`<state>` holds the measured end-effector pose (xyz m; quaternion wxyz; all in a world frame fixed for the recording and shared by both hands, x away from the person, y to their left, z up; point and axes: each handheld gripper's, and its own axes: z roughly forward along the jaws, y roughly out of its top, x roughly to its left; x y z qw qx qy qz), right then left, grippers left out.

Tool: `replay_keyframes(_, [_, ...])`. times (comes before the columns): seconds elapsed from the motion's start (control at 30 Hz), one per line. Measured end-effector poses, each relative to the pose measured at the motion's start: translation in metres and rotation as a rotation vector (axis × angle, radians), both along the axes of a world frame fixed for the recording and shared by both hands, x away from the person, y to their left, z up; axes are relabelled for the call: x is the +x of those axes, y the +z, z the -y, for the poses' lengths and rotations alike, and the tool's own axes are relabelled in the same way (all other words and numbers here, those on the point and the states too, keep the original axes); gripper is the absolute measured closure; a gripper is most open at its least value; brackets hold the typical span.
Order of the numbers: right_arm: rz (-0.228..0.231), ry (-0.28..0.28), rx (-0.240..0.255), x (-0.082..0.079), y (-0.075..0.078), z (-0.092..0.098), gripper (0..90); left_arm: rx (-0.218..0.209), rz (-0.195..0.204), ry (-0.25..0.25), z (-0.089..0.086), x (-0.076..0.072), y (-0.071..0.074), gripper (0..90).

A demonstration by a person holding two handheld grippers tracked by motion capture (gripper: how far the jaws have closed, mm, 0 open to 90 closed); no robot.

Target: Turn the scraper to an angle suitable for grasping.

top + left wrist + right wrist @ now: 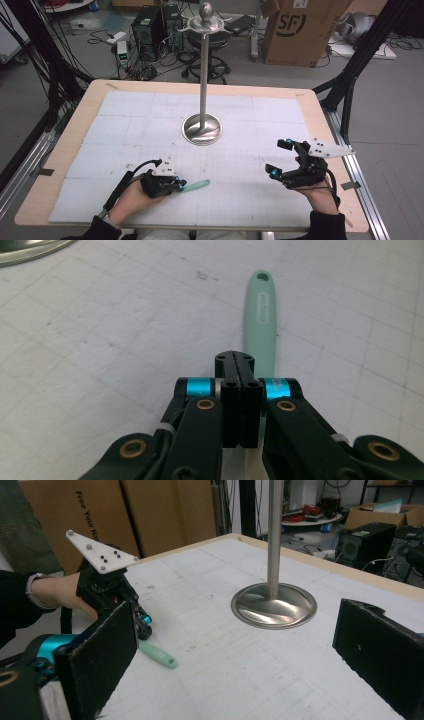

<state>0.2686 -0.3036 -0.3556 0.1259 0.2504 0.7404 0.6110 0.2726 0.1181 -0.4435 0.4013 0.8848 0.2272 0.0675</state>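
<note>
Left gripper clamped on one mint-green handle at the near edge of the table; right gripper wide open and holding nothing.

The left gripper's jaws are pressed together over the near end of the handle, which lies flat on the white gridded mat and points away toward the table's middle. Its free end has one small hole, and raised lettering runs along it, too blurred to read. One handle, two grippers, one metal stand: a round polished base with one upright pole topped by a ball, standing mid-table, well apart from both grippers. The right gripper hovers near the right edge. Beyond the table, one cardboard box reads "SF"; in the right gripper view another box shows "Free Your Ha", cut off.
</note>
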Motion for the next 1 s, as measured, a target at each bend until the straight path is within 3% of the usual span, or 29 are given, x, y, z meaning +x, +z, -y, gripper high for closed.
replay_keyframes(0.3, [0.006, 0.009, -0.003, -0.001, 0.001, -0.003, 3.2, 0.012, 0.023, -0.011, 0.002, -0.001, 0.002, 90.0])
replay_keyframes(0.4, [0.003, 0.007, -0.001, -0.001, 0.001, -0.002, 3.1, -0.005, 0.029, -0.017, 0.0, -0.001, 0.006, 90.0])
replay_keyframes(0.53, [0.007, 0.002, 0.003, -0.002, 0.002, 0.001, 3.2, -0.072, 0.032, -0.003, -0.011, 0.001, 0.022, 89.7])
replay_keyframes(0.57, [0.007, 0.002, 0.003, -0.002, 0.002, 0.001, 3.2, -0.072, 0.032, -0.003, -0.011, 0.001, 0.022, 89.7])
replay_keyframes(0.63, [0.011, -0.004, 0.005, -0.003, 0.002, 0.003, 3.2, -0.128, 0.02, -0.003, -0.016, 0.001, 0.027, 89.6])
replay_keyframes(0.7, [0.009, -0.006, 0.005, -0.003, 0.002, 0.003, 3.2, -0.153, 0.011, 0.004, -0.02, 0.002, 0.03, 89.6])
replay_keyframes(0.87, [0.014, -0.009, 0.005, -0.003, 0.003, 0.004, 3.2, -0.196, 0.036, 0.015, -0.03, 0.001, 0.043, 77.5])
replay_keyframes(0.9, [0.014, -0.009, 0.005, -0.003, 0.003, 0.004, 3.2, -0.219, 0.051, 0.022, -0.034, 0.0, 0.05, 77.5])
replay_keyframes(0.93, [0.01, -0.011, 0.005, -0.002, 0.002, 0.004, 3.2, -0.244, 0.061, 0.033, -0.037, -0.002, 0.056, 69.1])
replay_keyframes(0.97, [0.004, -0.011, 0.006, -0.002, 0.002, 0.004, 3.2, -0.267, 0.071, 0.037, -0.04, -0.003, 0.063, 66.2])
replay_keyframes(1.0, [0.004, -0.011, 0.006, -0.002, 0.002, 0.004, 3.2, -0.283, 0.064, 0.034, -0.044, -0.004, 0.069, 66.2])
